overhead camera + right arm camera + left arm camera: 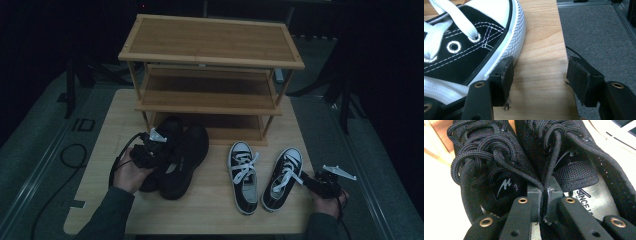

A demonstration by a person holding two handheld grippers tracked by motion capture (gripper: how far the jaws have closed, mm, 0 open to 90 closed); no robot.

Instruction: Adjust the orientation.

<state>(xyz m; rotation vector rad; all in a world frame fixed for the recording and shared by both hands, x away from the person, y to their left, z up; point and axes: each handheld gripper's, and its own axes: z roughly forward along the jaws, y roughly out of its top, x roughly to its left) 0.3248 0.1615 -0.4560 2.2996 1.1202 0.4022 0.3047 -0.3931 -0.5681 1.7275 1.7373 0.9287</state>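
The left gripper (156, 146) covered the near parts of the black sneakers (182, 155) at centre left of the high view. In the left gripper view the frame's top edge cut off both toes. The right gripper view cropped the black-and-white sneaker (461, 47) at upper left, its heel unseen. Shadow hid the lowest shelf of the wooden rack (210, 40).

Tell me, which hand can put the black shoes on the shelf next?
Left. The left gripper is already shut on the inner sides of both black sneakers, near the wooden shoe rack. The right gripper sits open beside a canvas sneaker.
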